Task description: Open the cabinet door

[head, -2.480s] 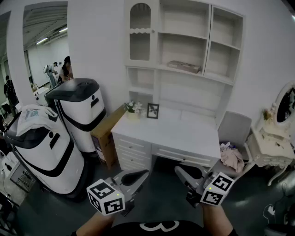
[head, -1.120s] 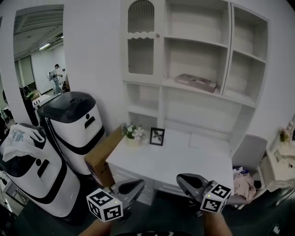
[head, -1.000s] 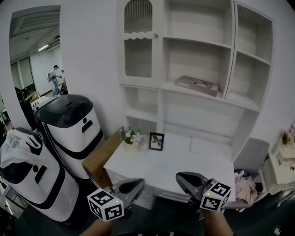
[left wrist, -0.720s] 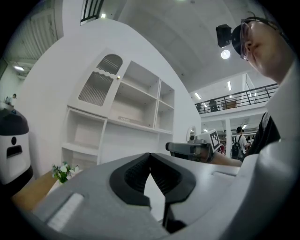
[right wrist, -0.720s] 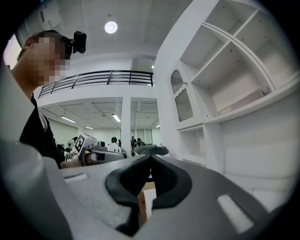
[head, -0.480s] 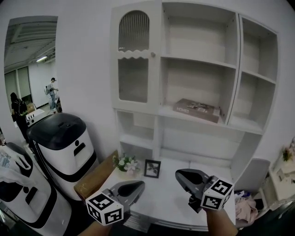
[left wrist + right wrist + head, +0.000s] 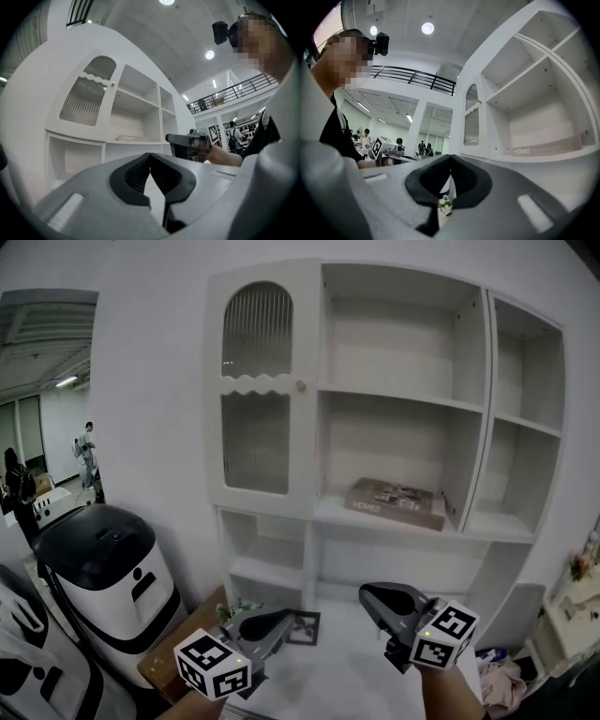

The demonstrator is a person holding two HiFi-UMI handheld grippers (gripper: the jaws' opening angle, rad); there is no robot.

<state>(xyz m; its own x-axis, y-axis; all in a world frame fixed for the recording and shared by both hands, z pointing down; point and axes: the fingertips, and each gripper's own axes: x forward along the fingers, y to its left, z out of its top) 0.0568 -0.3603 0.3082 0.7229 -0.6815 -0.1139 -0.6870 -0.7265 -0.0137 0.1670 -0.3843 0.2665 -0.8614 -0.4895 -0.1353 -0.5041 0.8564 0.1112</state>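
Note:
The white cabinet door [image 7: 258, 390] with ribbed glass panes and an arched top stands closed at the upper left of the shelf unit, its small round knob [image 7: 301, 385] on the right edge. In the head view my left gripper [image 7: 284, 618] and right gripper [image 7: 367, 592] are held side by side well below the door, both shut and empty. Through the left gripper view the door [image 7: 89, 96] and knob [image 7: 112, 85] lie up and to the left of the left gripper [image 7: 150, 154]. Seen from the right gripper [image 7: 450, 157], the door [image 7: 472, 123] stands just right of its tips.
A flat box [image 7: 394, 502] lies on the open shelf right of the door. Below are a white desk top [image 7: 337, 662], a picture frame [image 7: 302, 626] and small flowers [image 7: 234, 608]. A white and black machine [image 7: 108, 568] and a cardboard box [image 7: 173, 652] stand at the left.
Both grippers have risen and come nearer to the shelf unit, staying shut. The cabinet door now fills more of the head view; the desk has slid down toward the bottom edge.

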